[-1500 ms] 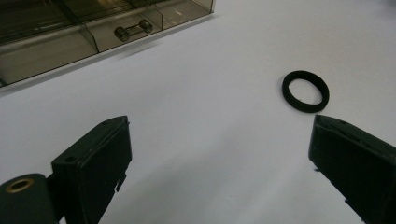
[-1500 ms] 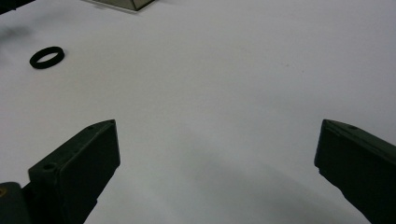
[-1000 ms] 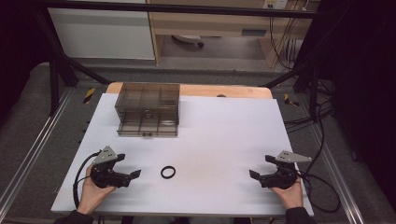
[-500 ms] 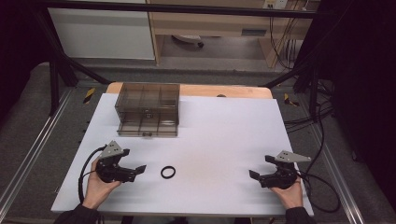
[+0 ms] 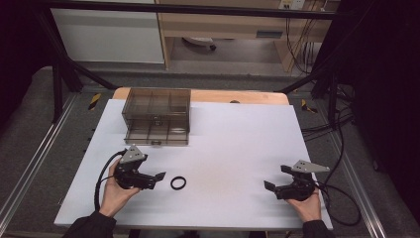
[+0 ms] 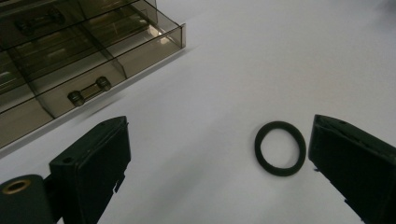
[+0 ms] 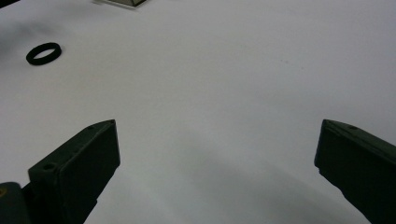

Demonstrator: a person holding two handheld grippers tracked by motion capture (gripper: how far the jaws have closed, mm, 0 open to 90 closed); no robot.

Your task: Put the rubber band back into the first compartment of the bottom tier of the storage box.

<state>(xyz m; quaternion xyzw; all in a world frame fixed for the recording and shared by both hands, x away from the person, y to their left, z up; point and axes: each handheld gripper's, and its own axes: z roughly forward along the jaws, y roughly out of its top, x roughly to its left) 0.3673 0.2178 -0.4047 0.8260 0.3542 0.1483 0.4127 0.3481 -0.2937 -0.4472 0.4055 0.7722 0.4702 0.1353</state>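
With its fingers spread, the left gripper [image 6: 217,172] should centre over the black ring [image 6: 280,148] on the tabletop [image 5: 237,144] before pinching.

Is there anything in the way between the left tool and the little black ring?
Nothing visible is in the way. The left tool is open, and only bare white table lies between it and the black ring. In the left gripper view the ring lies flat just beside one jaw, not touching it.

A white table [image 5: 233,148] carries a smoky clear drawer box [image 5: 156,115] and a black ring [image 5: 178,183]
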